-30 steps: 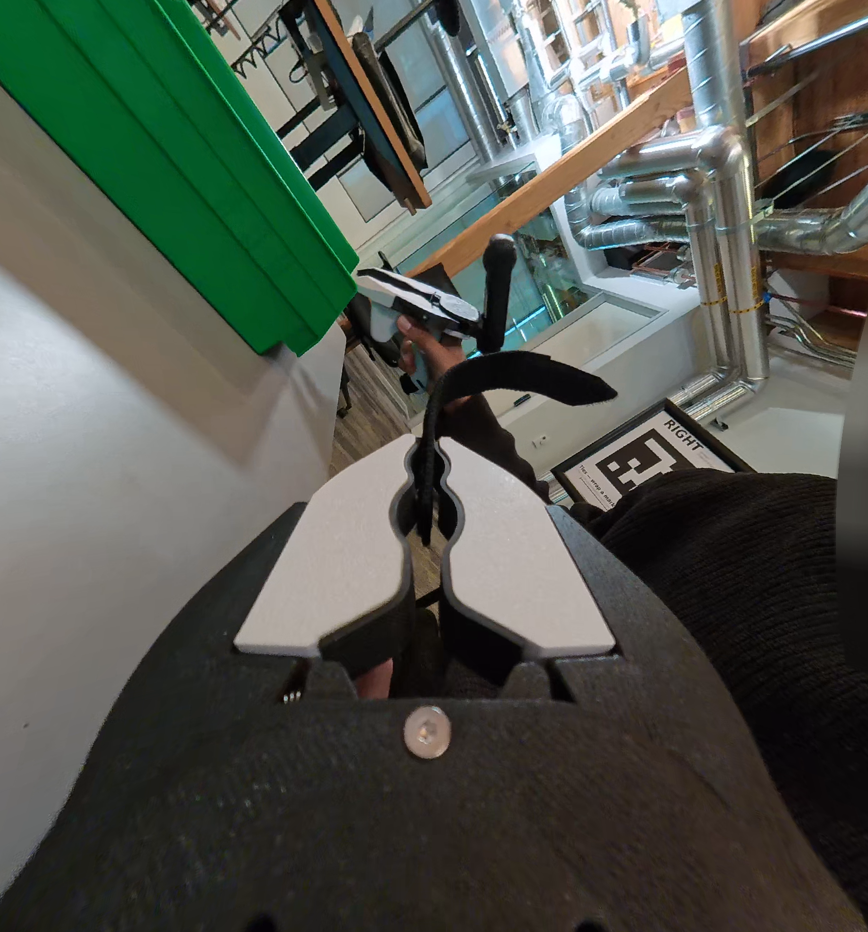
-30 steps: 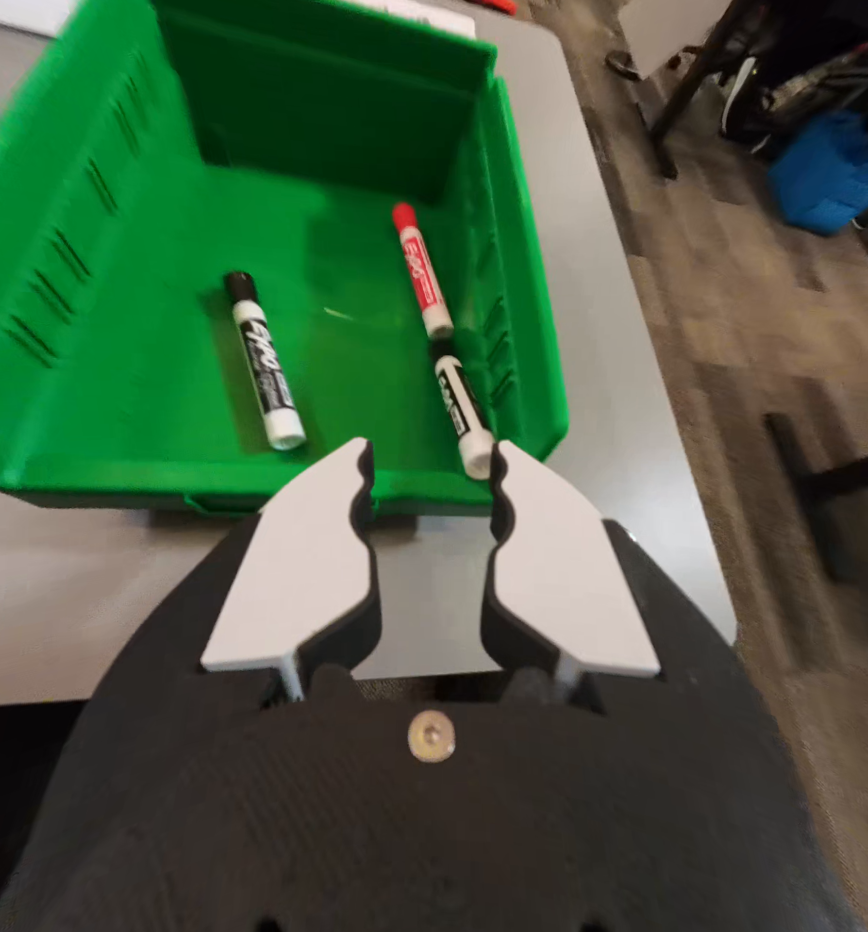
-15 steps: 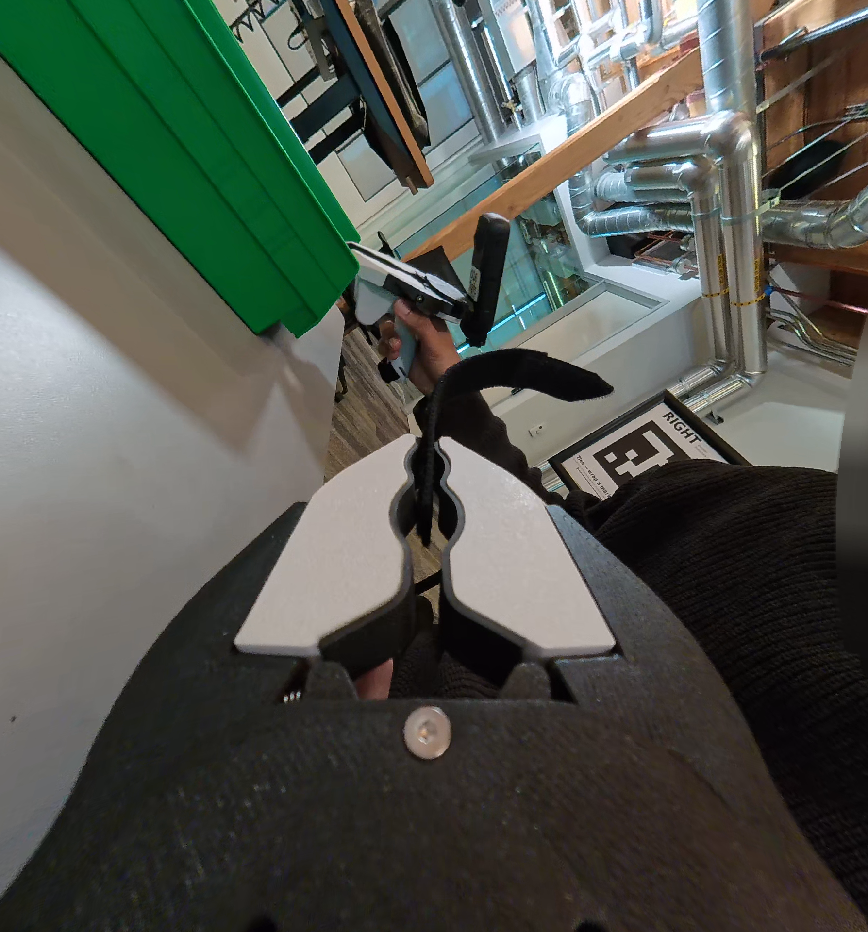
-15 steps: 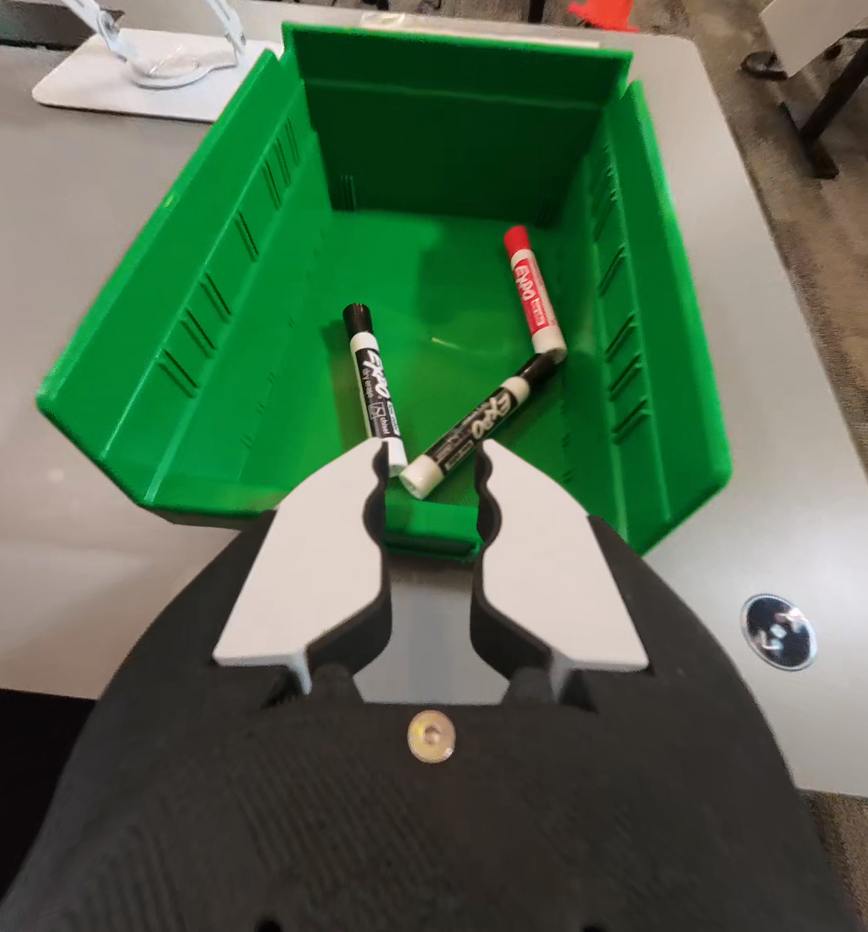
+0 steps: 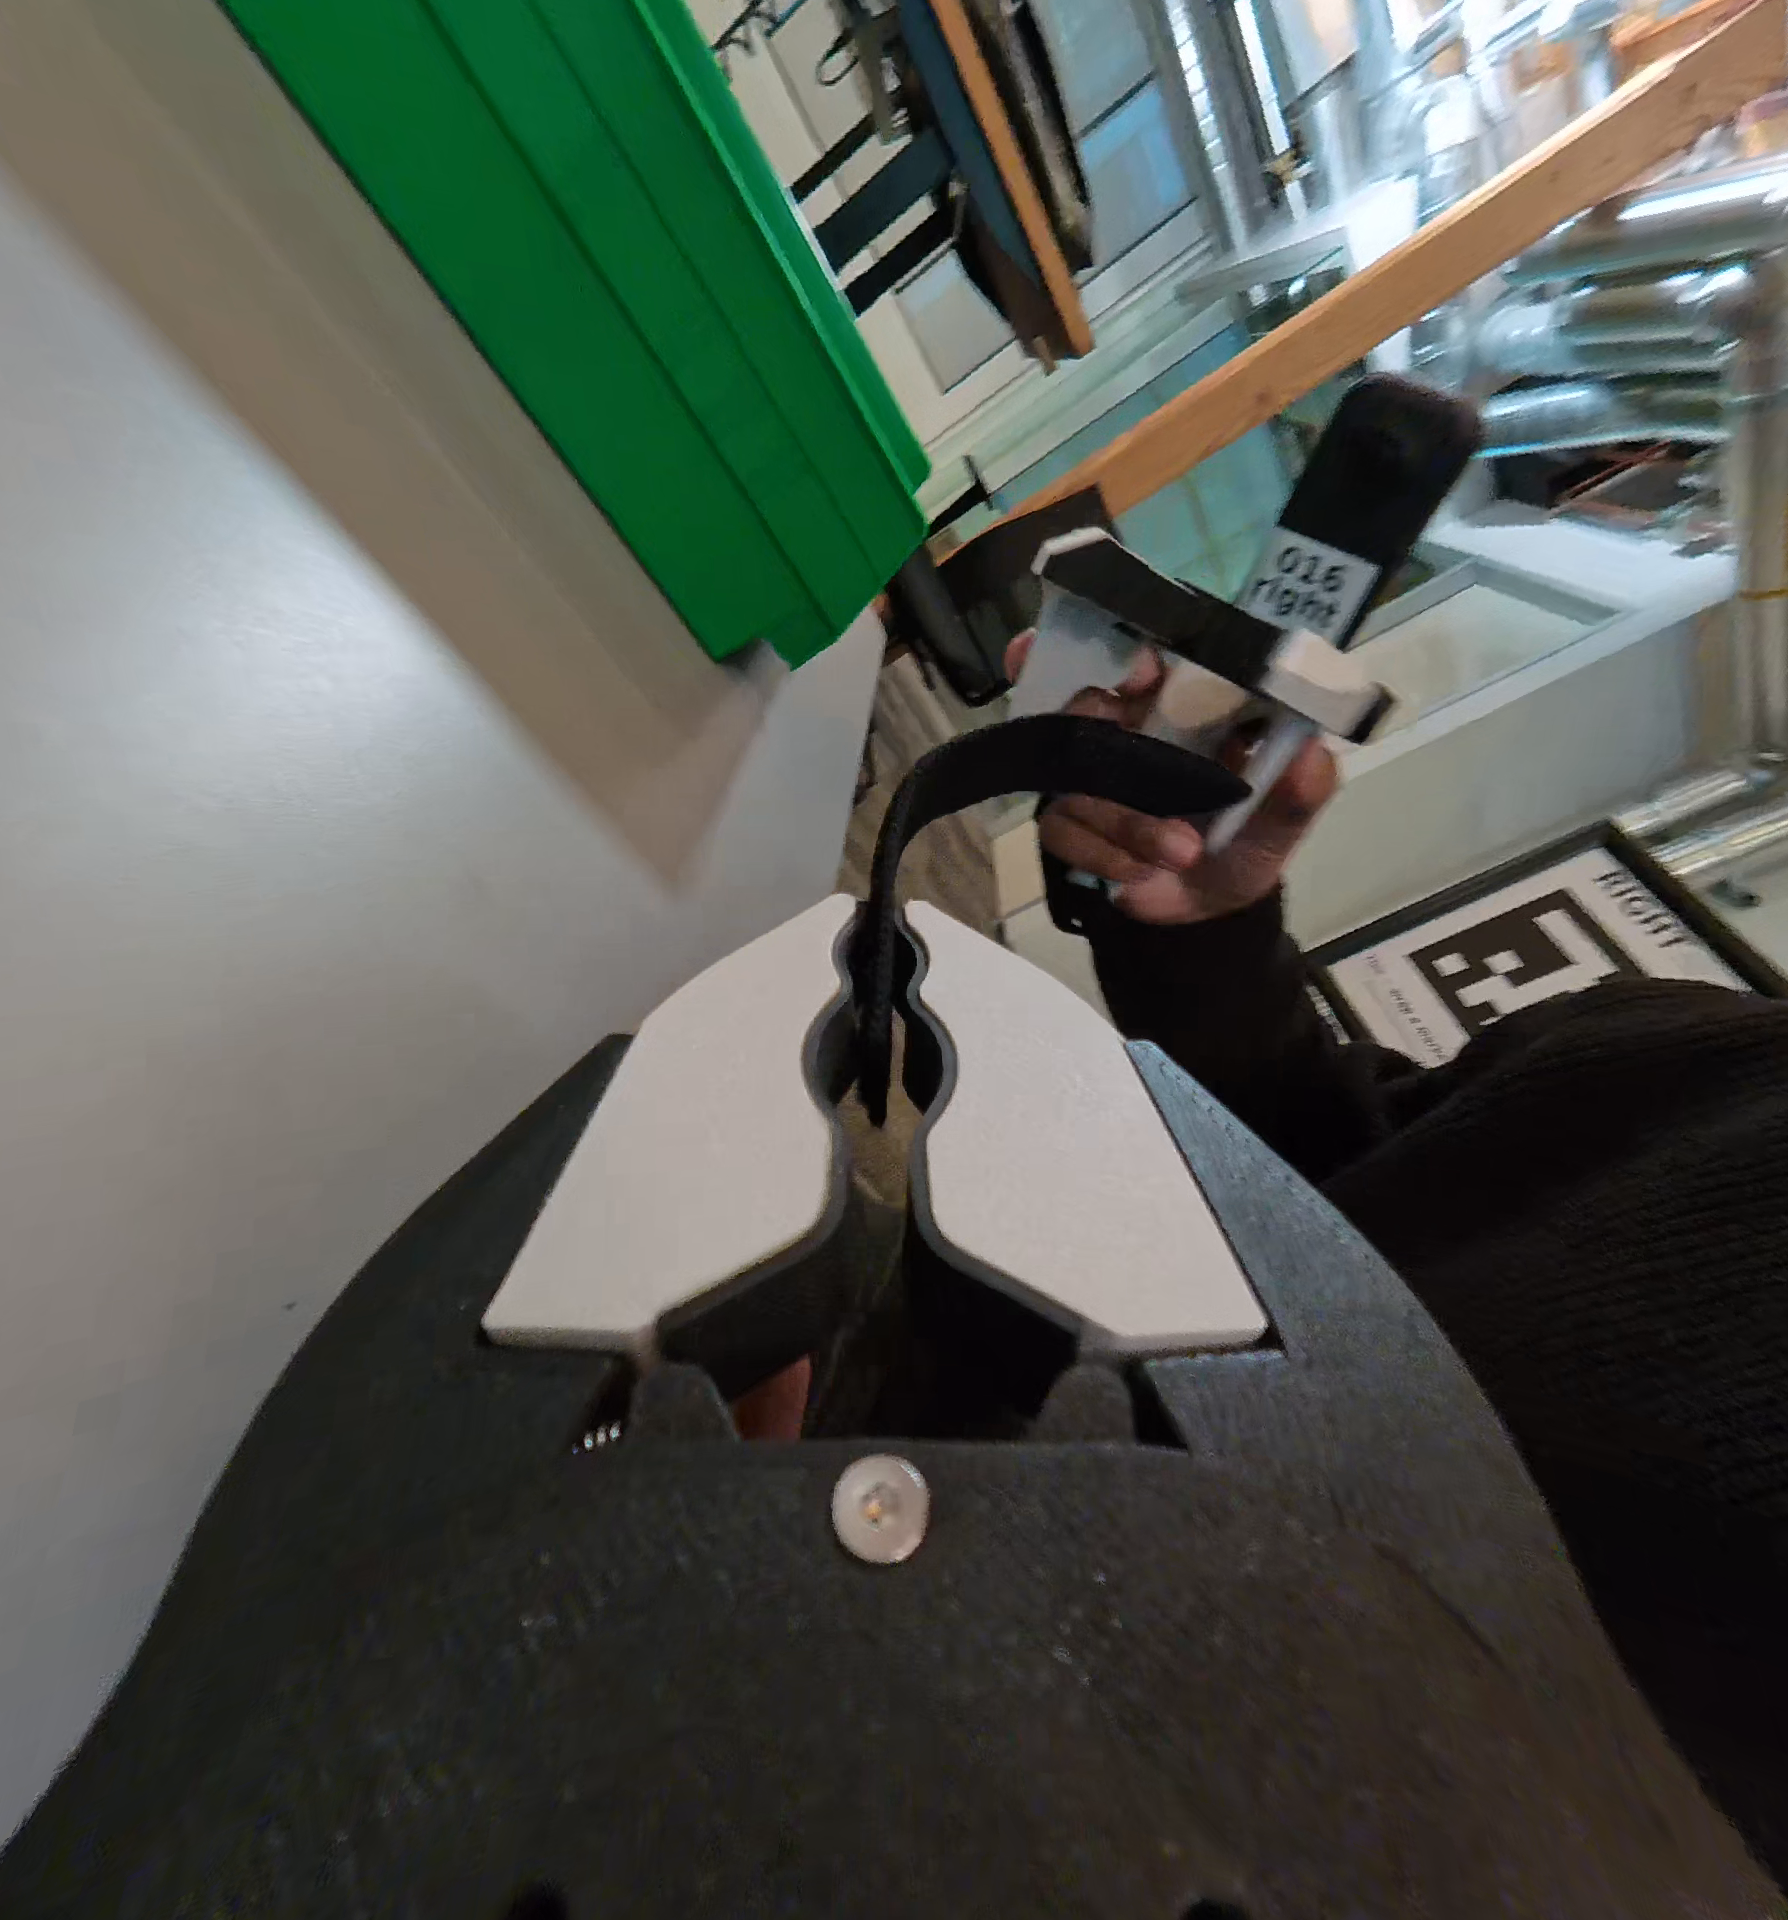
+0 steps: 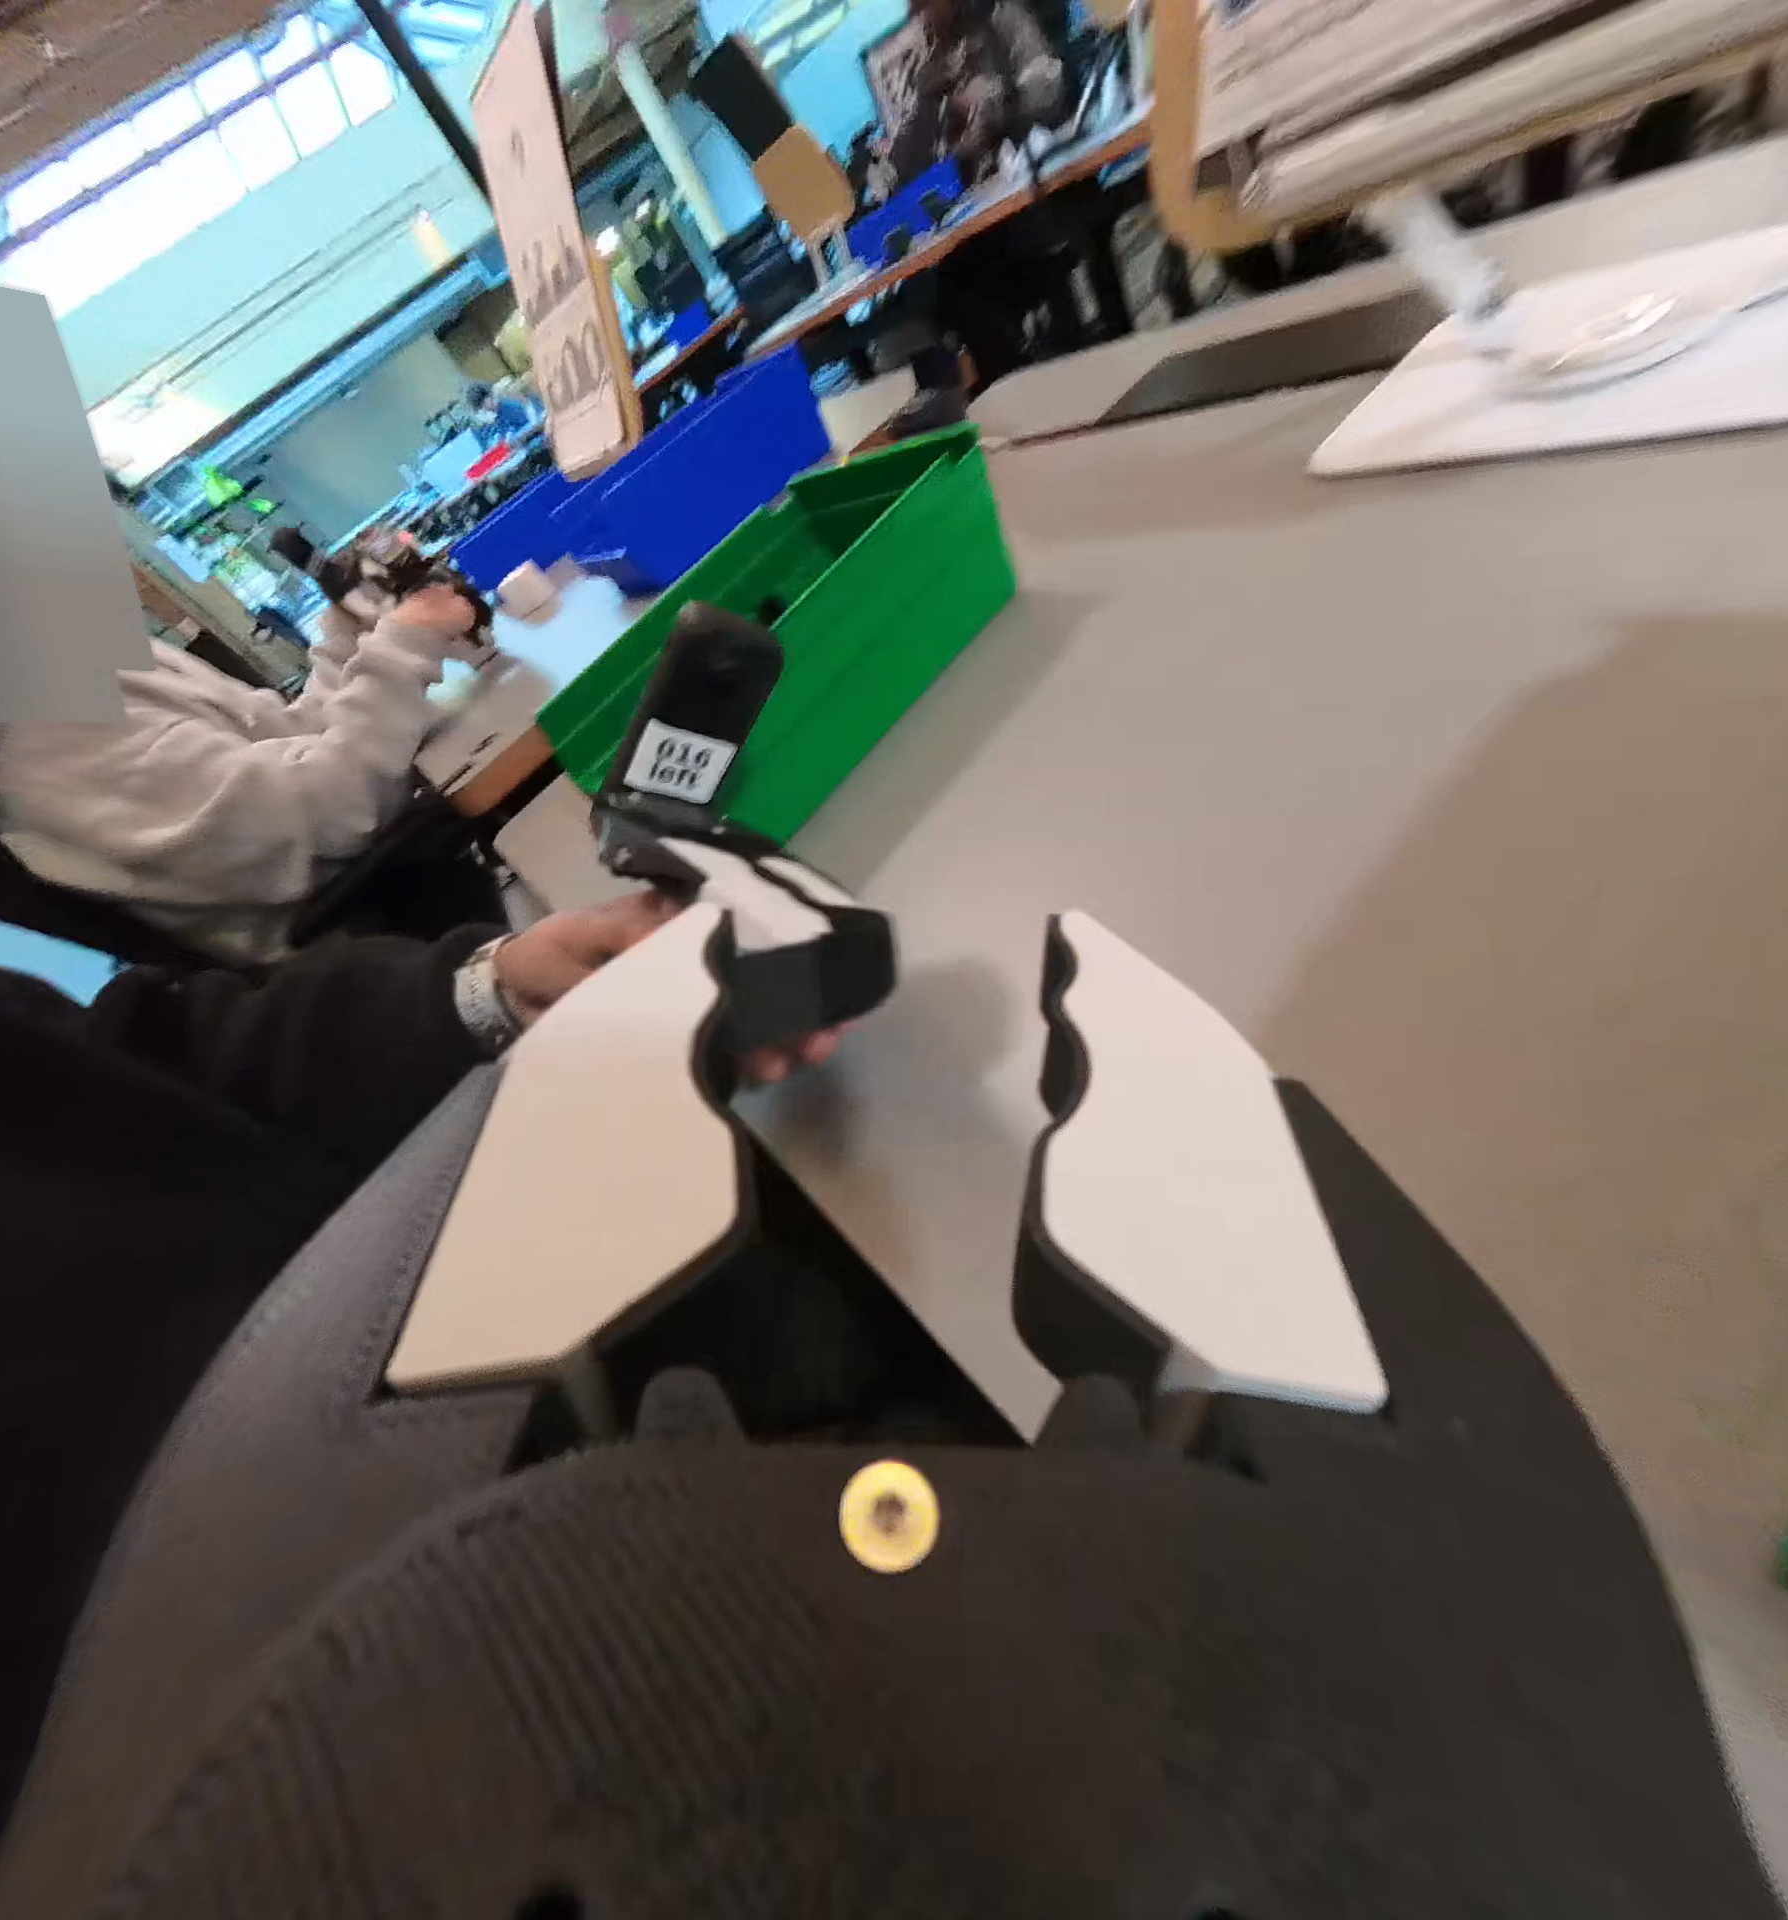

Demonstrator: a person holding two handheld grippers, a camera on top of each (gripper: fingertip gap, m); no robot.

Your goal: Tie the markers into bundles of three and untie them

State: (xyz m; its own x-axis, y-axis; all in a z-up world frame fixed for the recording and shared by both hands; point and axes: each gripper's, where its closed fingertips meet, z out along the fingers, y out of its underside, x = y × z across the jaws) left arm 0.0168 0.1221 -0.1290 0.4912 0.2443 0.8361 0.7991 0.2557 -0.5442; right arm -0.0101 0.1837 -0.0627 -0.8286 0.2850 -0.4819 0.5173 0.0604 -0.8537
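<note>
Grey table (image 6: 1389, 831) replaced green bin (image 6: 869, 613) at frame centre; right gripper (image 6: 885, 997) swung aside, fingers wide, left gripper (image 5: 882, 935) pinching black strap (image 5: 1056, 764).

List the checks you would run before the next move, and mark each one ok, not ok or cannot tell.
1. Left claw shut on strap: ok.
2. Right claw open and empty: ok.
3. Bin upright on table: ok.
4. Bin's contents in view: not ok.
5. Both claws clear of bin: ok.
</note>
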